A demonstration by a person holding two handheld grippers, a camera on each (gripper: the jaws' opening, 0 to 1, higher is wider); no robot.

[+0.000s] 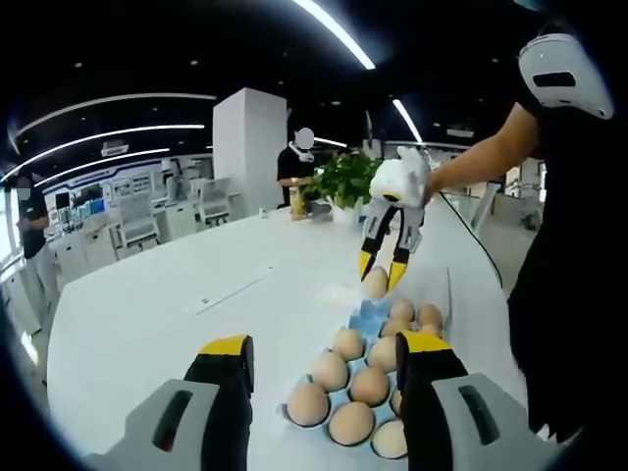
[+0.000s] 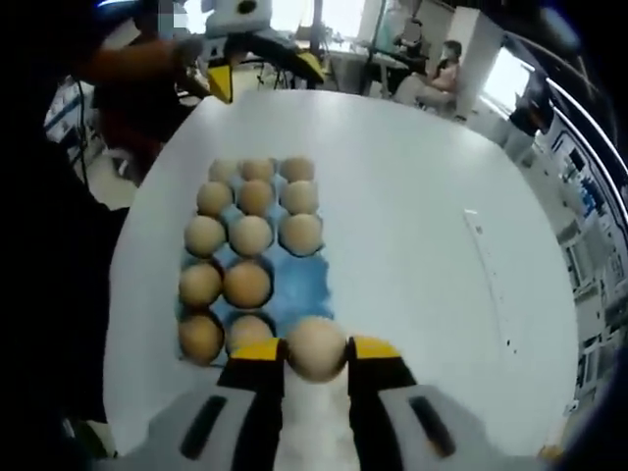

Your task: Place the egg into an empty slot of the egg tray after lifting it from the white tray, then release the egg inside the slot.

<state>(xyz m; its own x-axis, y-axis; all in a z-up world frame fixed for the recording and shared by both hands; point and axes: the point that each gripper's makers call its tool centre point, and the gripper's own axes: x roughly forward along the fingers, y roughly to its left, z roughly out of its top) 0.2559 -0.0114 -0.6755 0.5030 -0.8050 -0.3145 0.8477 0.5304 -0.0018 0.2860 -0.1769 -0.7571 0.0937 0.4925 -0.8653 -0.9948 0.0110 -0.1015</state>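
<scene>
Gripping egg (image 2: 316,347) between right tongs (image 2: 316,351)

1. I see a big white table (image 1: 157,314).
2. Long bright lights (image 1: 334,31) run across a dark ceiling.
3. A white pillar (image 1: 247,147) stands behind, near a green plant (image 1: 345,179).
4. White chairs (image 1: 137,218) sit far back.

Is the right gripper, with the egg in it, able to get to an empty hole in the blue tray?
Probably yes. The right gripper holds the egg at the near end of the blue egg tray, right by bare blue slots, with nothing between. The left gripper sits off at the far end.
</scene>
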